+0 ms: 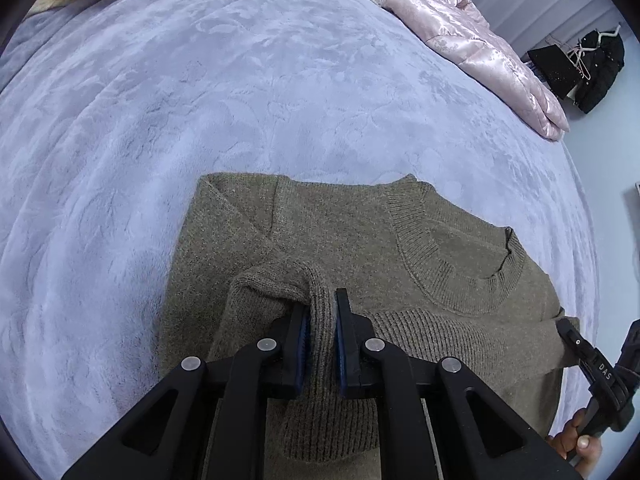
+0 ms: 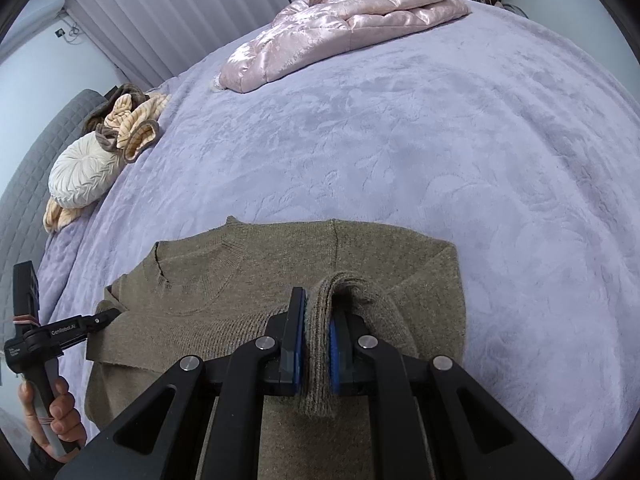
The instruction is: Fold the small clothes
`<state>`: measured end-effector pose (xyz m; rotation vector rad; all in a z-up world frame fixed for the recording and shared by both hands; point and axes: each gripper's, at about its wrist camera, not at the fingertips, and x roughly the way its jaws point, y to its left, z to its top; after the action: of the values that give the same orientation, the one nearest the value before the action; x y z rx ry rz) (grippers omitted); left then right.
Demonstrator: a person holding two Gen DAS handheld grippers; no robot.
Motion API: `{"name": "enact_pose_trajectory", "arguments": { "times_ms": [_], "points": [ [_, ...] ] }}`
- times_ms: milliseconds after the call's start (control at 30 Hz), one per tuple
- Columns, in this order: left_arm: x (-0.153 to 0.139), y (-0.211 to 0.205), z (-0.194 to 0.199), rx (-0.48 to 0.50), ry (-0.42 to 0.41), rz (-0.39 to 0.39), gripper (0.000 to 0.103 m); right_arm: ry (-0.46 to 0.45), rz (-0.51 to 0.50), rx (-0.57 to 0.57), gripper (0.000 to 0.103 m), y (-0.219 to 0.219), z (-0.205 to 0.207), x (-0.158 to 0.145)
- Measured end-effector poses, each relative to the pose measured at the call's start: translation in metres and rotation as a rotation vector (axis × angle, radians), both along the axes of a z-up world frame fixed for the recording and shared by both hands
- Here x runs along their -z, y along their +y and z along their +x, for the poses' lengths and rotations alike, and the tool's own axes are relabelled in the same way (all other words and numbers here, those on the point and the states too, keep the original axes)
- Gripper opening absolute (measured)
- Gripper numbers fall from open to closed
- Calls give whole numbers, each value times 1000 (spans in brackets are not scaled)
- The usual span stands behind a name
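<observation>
An olive knit sweater (image 1: 360, 232) lies flat on the lavender blanket (image 1: 200, 100), its collar (image 1: 460, 264) facing up and away from me. In the left wrist view, my left gripper (image 1: 320, 304) is shut on a ribbed fold of the sweater's hem, lifted over the body. The right wrist view shows my right gripper (image 2: 318, 308) shut on another ribbed fold of the same sweater (image 2: 260, 264), draped over its pads. Each gripper also shows in the other view, pinching the hem's edge: the right gripper (image 1: 568, 328), the left gripper (image 2: 100, 316). A hand holds each handle.
A pink quilted jacket (image 2: 340, 28) lies at the bed's far side. A round cream cushion (image 2: 80, 176) and a striped peach garment (image 2: 136, 124) sit by the grey headboard (image 2: 32, 160). Black clothes on hangers (image 1: 592, 68) hang beyond the bed. Open blanket stretches beyond the collar.
</observation>
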<state>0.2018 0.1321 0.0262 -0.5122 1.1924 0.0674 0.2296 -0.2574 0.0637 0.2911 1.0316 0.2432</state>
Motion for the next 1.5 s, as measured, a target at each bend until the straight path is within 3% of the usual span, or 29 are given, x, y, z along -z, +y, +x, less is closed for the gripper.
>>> {"name": "enact_pose_trajectory", "arguments": {
  "times_ms": [33,67,100,133,167,200,267,333,400,467,800,933,1000,1067,1133,1267,1333,1433,1500],
  "points": [
    [1,1,0,3,-5,-24,25,10,8,5,11,-2,1,3],
    [1,2,0,9,-12,-48,37,16,13,9,11,-3,2,5],
    [1,2,1,16,-24,-77,59,22,20,13,12,-4,3,8],
    [-1,3,0,23,-43,-116,72,27,28,14,12,-5,4,10],
    [-4,3,0,19,-56,-131,93,35,37,15,13,-6,5,11],
    [-9,5,-2,2,-75,-120,100,43,51,18,14,-7,6,13],
    [-18,7,-3,-13,-94,-94,100,63,86,28,18,-11,8,15],
    [-21,13,-3,-24,-98,-124,100,80,127,37,29,-14,9,16],
    [-24,21,-9,-47,-111,-165,100,81,157,52,57,-18,8,15],
    [-27,25,-14,-52,-118,-161,100,60,164,66,64,-20,4,10],
    [-39,7,-23,22,-159,-25,100,-31,62,33,65,-15,-11,-20],
    [-39,-30,2,143,-174,-6,100,-38,33,11,65,-3,-4,-21],
    [-37,-52,17,204,-184,69,101,-37,22,-10,65,8,4,-19],
    [-30,-67,31,209,-179,225,101,-32,14,-46,65,22,14,-13],
    [-20,-65,41,194,-174,281,101,-14,26,-68,65,30,25,-4],
    [10,-35,51,109,-90,280,101,6,19,-11,65,21,42,13],
    [22,-21,50,92,-81,201,101,19,16,23,65,11,47,24],
    [11,-18,41,77,-99,210,101,29,45,30,64,6,47,31],
    [-3,-19,27,77,-117,223,101,24,10,28,64,11,43,25]
  ]
}}
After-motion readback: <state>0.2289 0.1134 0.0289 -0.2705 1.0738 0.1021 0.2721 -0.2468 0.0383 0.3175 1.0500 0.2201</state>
